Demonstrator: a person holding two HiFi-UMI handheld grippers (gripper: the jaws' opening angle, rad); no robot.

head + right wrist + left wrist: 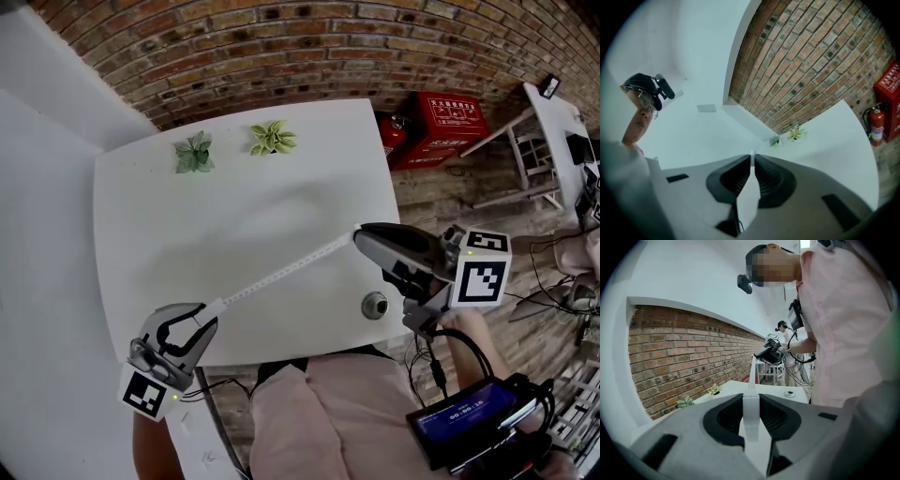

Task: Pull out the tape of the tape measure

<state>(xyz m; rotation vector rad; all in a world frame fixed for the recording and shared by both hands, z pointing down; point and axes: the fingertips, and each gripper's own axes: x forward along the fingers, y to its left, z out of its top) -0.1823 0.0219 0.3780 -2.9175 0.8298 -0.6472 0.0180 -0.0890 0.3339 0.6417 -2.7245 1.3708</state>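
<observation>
Both claws clamp the narrow white measuring tape [281, 274], stretched from left gripper [208, 317], seemingly off the white table's [187, 216] front-left corner, rightward to right gripper [361, 234].

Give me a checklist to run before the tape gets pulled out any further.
1. Left gripper shut on the case: ok.
2. Right gripper shut on the tape end: ok.
3. Tape runs straight between the two grippers, with no sag or twist visible: ok.
4. Tape path is clear of the two plants and of the round object on the table: ok.
5. Room beside the right gripper to draw farther away from the left one: cannot tell.
6. Tape left inside the case: cannot tell.
</observation>
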